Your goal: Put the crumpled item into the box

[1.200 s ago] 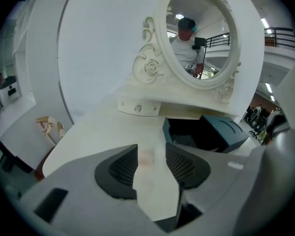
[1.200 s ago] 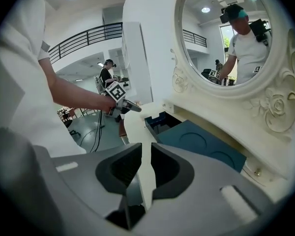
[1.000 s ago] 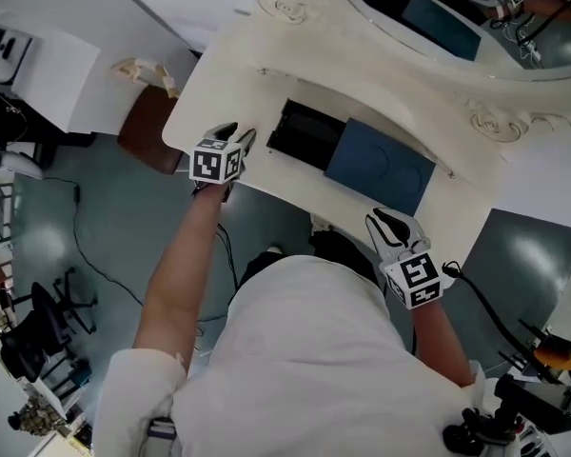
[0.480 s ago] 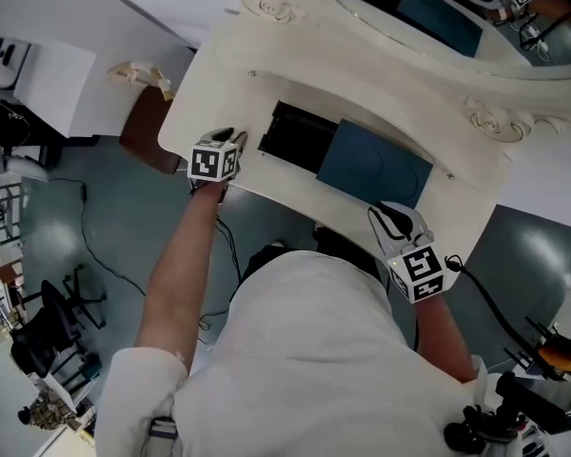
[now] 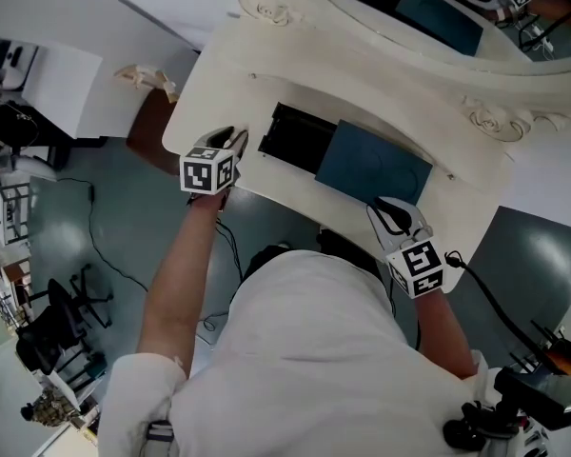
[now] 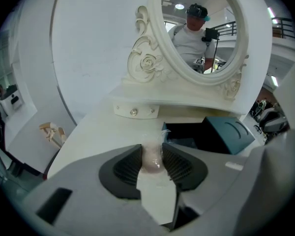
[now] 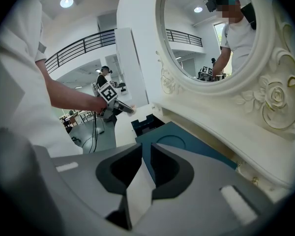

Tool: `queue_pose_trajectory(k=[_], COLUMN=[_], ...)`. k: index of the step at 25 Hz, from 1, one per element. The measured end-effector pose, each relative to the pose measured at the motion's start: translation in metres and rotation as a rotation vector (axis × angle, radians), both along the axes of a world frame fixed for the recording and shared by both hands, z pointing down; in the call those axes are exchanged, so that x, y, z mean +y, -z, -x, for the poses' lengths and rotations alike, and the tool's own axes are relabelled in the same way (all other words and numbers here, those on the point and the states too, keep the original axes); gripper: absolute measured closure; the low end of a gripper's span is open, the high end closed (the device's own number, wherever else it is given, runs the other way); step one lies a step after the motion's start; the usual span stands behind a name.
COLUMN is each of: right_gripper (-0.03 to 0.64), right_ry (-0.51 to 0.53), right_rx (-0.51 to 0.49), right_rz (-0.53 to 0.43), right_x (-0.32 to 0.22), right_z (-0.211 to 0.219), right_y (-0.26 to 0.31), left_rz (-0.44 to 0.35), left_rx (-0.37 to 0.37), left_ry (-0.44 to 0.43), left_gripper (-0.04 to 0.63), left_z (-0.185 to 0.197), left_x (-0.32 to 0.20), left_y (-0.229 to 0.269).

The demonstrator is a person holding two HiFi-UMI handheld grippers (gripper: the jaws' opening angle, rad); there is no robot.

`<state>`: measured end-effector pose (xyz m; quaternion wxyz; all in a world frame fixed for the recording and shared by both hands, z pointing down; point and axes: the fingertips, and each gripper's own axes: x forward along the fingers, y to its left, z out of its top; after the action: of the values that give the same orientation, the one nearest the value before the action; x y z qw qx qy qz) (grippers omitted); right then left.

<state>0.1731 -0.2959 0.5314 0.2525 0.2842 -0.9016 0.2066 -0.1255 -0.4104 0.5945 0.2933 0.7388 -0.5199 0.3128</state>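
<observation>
— Two grippers: what has each got?
— My left gripper (image 5: 234, 142) has the crumpled item (image 6: 152, 159), a pale, see-through wad. Its jaws have just been closing, and the pads press the wad from both sides. It is just left of the box (image 5: 295, 139), over the table's front edge, not in the box yet. My right gripper (image 7: 142, 154) has its jaws a narrow slot apart with nothing clamped. It sits right of the box, at the outer corner of the lid (image 5: 373, 165).
— Does the head view show the wad?
— No. There the marker cube (image 5: 209, 171) and the jaws cover it; only the left gripper view shows it. That view also shows a small knob (image 6: 133, 112) on the ledge behind the box. The right gripper view alone shows my left gripper from the side, beyond the box, and a railed gallery (image 7: 83, 45) far behind.
— And the surface, the room?
— A cream dressing table (image 5: 219, 84) carries the box, which is dark and open, with its blue lid against its right side. The oval mirror (image 6: 201, 28) in its carved frame rises behind the box. Below lies a grey-green floor (image 5: 124, 227), with a black chair (image 5: 43, 336) well left of the box.
— Count them.
— One box, one lid, one wad, one mirror, two grippers, and two marker cubes, one on each gripper.
</observation>
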Motion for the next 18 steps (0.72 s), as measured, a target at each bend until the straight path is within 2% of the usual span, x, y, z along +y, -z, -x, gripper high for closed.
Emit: queue_pose_trajectory(k=[5, 8, 13, 18], right_gripper=[0.558, 0.558, 0.558, 0.559], right_ry=[-0.013, -0.021, -0.038, -0.067], right_rx=[-0.010, -0.014, -0.016, -0.014], right_rz=[-0.008, -0.010, -0.012, -0.012], right_x=[-0.003, -0.004, -0.005, -0.003], right_z=[-0.003, -0.006, -0.013, -0.024], right_y=[0.002, 0.002, 0.005, 0.005], left_rz=[-0.043, -0.044, -0.015, 0.027], left_rx=[0.070, 0.081, 0.064, 0.001], left_ry=[-0.046, -0.089, -0.166, -0.238], left_gripper=[0.462, 0.462, 0.462, 0.462], left_z=[-0.042, -0.068, -0.108, -0.134], left_x=[-0.002, -0.003, -0.006, -0.010], left_y=[0.030, 0.033, 0.024, 0.001])
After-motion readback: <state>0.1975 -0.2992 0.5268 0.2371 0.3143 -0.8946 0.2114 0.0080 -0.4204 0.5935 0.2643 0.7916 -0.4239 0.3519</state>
